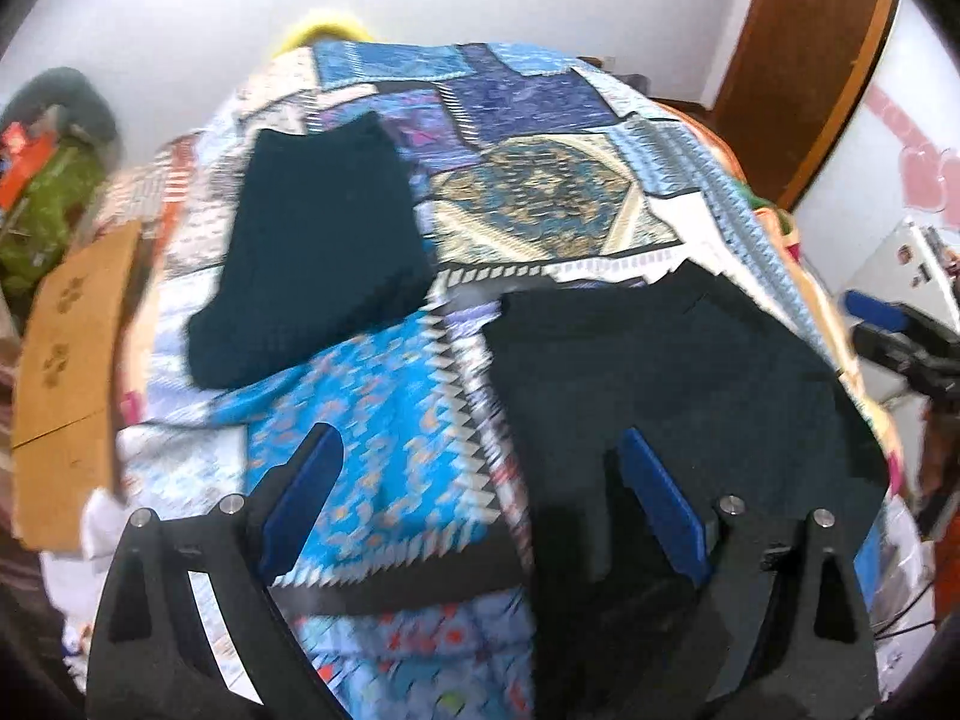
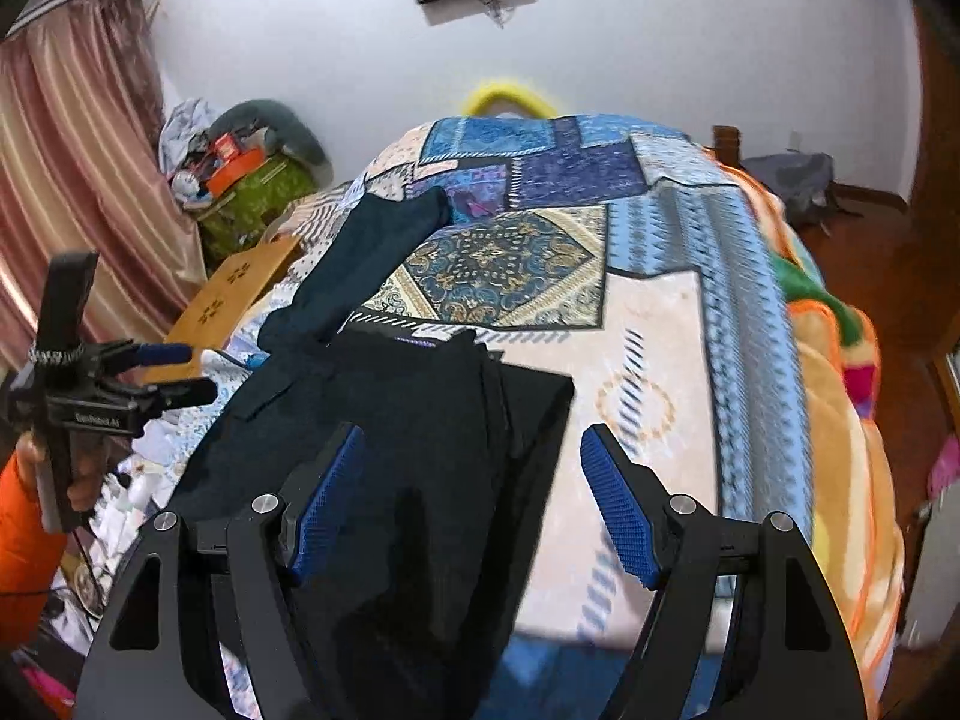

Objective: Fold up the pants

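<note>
The pants point(image 2: 384, 456) look soft and floppy; grab an edge by the right claw point(image 2: 474, 498), open and empty, maybe like the left claw point(image 1: 480, 492)

One marking noted: small white lettering on the black left hand-held gripper point(image 2: 180, 373), apparently "GenRobot.AI"; blurred, reading uncertain.

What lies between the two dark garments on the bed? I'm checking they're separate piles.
Only patterned bedspread shows between the teal folded garment and the black pants in the left wrist view; in the right wrist view they appear to touch.
</note>
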Tool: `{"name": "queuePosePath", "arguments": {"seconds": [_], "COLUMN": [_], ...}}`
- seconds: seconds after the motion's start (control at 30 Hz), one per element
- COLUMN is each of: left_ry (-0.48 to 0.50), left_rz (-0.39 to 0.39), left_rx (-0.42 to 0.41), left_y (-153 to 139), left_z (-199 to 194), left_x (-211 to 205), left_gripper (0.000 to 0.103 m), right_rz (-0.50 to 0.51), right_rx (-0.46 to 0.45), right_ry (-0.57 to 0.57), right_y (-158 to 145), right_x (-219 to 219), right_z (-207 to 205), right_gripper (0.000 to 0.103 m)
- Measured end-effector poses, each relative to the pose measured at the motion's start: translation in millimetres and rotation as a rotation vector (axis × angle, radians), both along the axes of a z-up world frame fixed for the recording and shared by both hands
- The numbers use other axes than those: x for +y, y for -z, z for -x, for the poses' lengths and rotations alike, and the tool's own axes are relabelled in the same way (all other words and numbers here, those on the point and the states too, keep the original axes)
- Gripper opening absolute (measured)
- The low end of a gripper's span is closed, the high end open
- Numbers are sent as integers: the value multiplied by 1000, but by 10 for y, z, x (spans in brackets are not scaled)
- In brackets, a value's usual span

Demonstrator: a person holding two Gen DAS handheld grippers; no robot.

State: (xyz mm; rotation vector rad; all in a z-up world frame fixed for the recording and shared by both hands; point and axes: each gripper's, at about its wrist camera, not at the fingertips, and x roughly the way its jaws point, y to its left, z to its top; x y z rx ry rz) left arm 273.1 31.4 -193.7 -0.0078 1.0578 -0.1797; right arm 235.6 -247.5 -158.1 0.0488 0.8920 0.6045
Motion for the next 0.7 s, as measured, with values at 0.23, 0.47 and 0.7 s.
{"name": "queuePosePath", "arguments": {"seconds": [0.23,0.47,0.7], "left_ry": [54,23,23], "left_rz": [147,348,333], "left_rx": [146,244,178], "left_y": [418,618,463], "left_z": [-375,-464,-363], "left_x": [-222,-22,-84], "left_gripper": [62,62,46], "right_rz": [-25,0,-26], "right_rx": [162,220,82], "right_ry": [-78,-156,-115], "right_y": [400,603,356], "right_x": [258,382,307], "right_z": [-519,-576,-373], "right_gripper": [54,43,19]}}
